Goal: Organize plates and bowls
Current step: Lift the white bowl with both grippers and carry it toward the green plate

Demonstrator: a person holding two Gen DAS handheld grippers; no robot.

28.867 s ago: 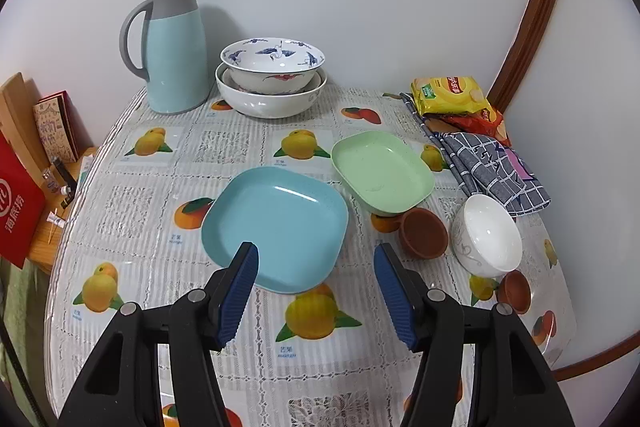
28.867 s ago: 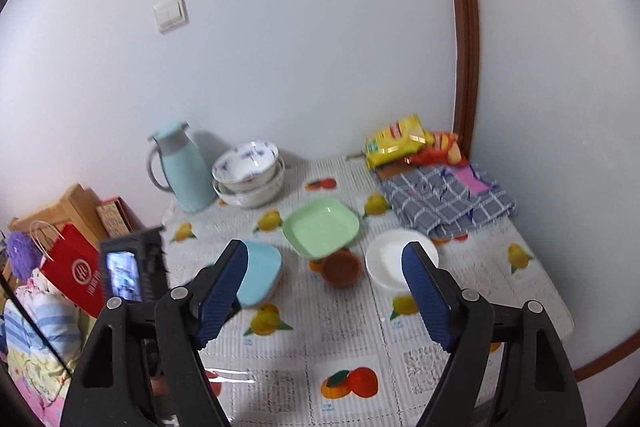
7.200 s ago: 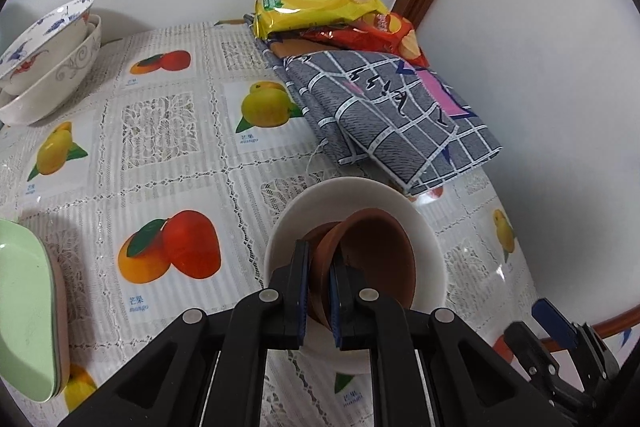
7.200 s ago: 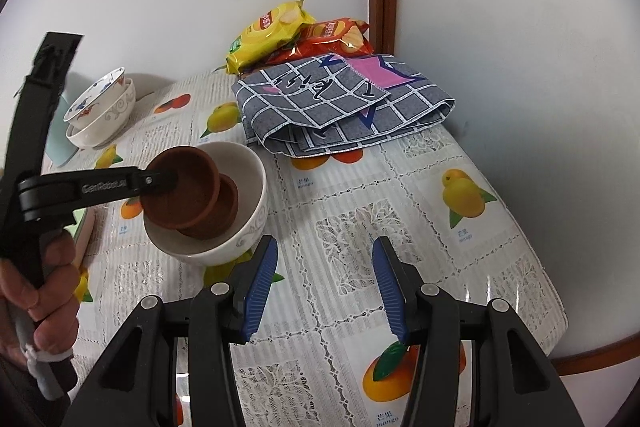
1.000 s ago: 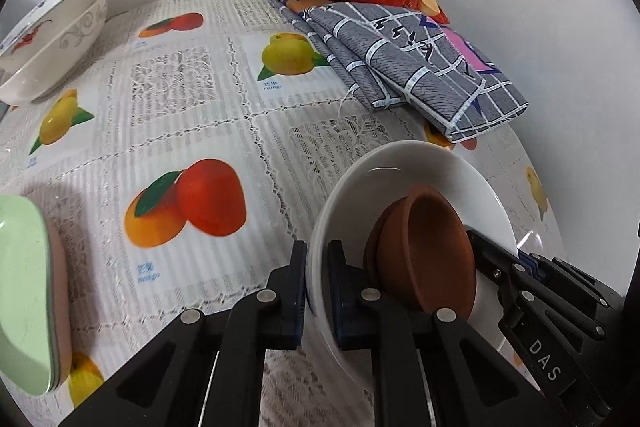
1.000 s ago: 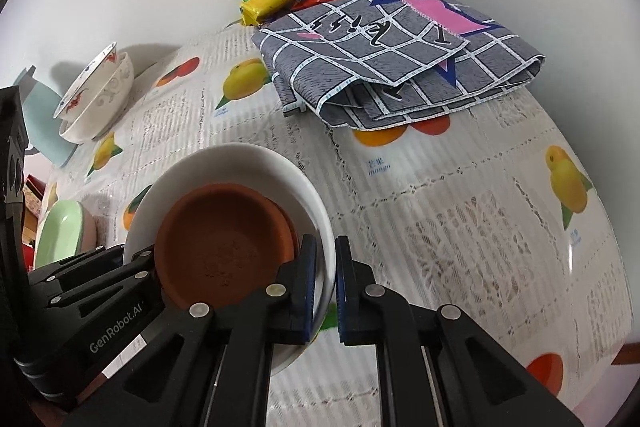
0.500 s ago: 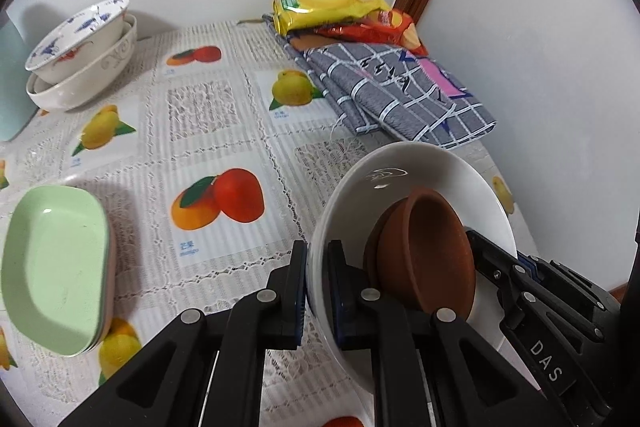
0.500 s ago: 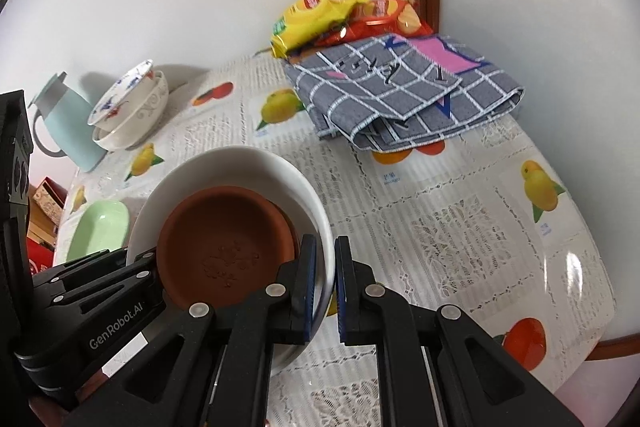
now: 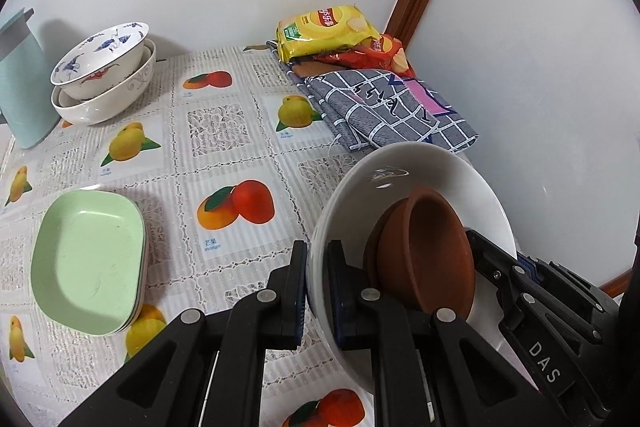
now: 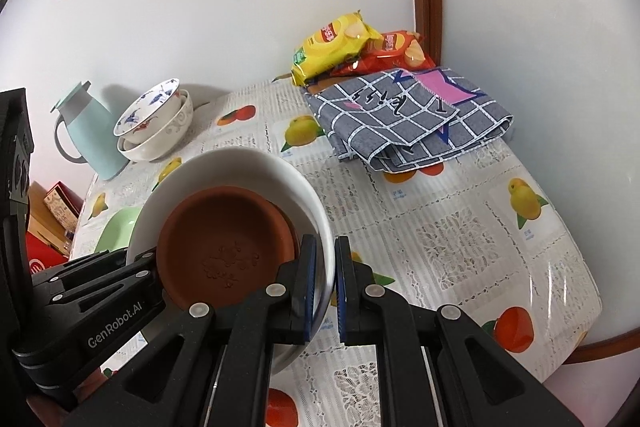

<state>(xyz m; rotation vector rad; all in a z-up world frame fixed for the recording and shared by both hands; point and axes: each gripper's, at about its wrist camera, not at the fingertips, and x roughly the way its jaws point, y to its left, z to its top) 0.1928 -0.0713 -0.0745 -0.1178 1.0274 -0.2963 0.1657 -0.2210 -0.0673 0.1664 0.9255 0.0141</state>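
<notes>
A white bowl (image 9: 404, 179) holding nested brown clay bowls (image 9: 428, 247) is lifted above the table, tilted. My left gripper (image 9: 318, 267) is shut on its left rim, and my right gripper (image 10: 324, 267) is shut on its right rim (image 10: 320, 219). The brown bowls (image 10: 224, 247) also show in the right wrist view. A green plate (image 9: 88, 259) stacked on another plate lies at the left. Two stacked patterned white bowls (image 9: 104, 79) stand at the back left, also in the right wrist view (image 10: 156, 127).
A light-blue jug (image 10: 88, 131) stands beside the stacked bowls. A folded grey checked cloth (image 9: 384, 111) and snack bags (image 9: 328, 31) lie at the back right by the wall. The table's right edge (image 10: 592, 307) is close. Boxes and a red bag (image 10: 44, 239) sit at the left.
Both grippers have raised the white bowl with the brown bowls higher above the table and drawn back; more of the table, the green plate and the jug have come into view.
</notes>
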